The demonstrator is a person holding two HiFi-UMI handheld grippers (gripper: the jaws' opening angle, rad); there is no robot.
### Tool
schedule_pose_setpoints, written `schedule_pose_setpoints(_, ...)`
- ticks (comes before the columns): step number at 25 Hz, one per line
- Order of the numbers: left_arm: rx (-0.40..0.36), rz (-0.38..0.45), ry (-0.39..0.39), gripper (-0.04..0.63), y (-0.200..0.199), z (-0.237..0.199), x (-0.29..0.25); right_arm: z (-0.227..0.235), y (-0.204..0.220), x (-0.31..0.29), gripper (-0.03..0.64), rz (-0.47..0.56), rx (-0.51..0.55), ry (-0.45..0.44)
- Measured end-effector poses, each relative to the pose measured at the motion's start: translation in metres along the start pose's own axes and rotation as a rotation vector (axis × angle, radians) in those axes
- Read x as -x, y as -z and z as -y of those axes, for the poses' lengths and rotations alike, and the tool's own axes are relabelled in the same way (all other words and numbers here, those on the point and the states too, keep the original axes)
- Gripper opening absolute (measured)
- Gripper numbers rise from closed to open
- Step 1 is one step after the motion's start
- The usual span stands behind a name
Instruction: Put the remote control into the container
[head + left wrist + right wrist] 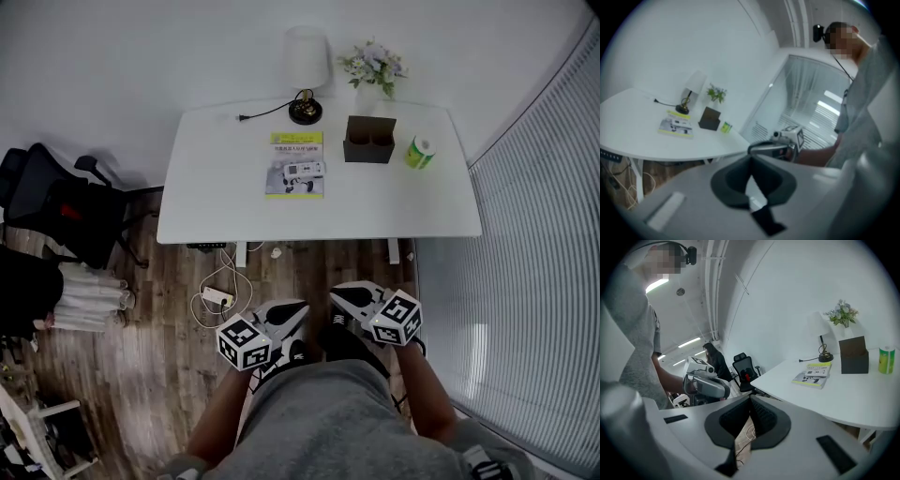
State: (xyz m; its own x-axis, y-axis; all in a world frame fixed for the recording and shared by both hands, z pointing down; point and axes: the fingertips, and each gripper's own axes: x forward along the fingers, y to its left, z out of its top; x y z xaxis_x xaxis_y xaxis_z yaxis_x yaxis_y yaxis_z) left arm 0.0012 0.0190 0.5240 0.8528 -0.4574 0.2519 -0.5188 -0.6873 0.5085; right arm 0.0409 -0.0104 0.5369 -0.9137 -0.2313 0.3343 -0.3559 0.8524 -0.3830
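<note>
A light grey remote control [300,170] lies on a yellow-edged booklet [295,178] in the middle of the white table [216,187]. The dark open-topped container [368,141] stands to its right, near the back. Both grippers hang in front of the table over the floor, close to my body and well short of the remote. My left gripper [298,309] and right gripper [339,295] are both shut and hold nothing. In the left gripper view the jaws [750,159] meet at the tip, with the remote [678,123] and container [709,119] far off. The right gripper view shows the same: jaws [750,401], remote [816,371], container [853,355].
A lamp [307,66] and flowers [373,66] stand at the table's back edge, a green roll [421,152] right of the container. A black office chair [66,202] is to the left. Cables and a power strip [217,298] lie on the wooden floor. Window blinds [544,244] run along the right.
</note>
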Motion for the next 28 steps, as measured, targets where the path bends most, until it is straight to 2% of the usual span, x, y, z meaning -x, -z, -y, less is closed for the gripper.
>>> schedule_pose_setpoints(10, 0.000, -0.015, -0.035, -0.005, -0.029, -0.013, -0.067, 0.062, -0.027, 0.019, 0.017, -0.015, 0.021, -0.067)
schedule_pose_setpoints(19, 0.022, 0.015, -0.075, -0.005, -0.045, -0.016, -0.110, 0.090, -0.027, 0.040, 0.017, -0.052, 0.028, -0.123)
schedule_pose_setpoints(28, 0.014, 0.016, -0.082, -0.005, -0.051, -0.014, -0.133, 0.110, -0.024, 0.054, 0.017, -0.060, 0.025, -0.127)
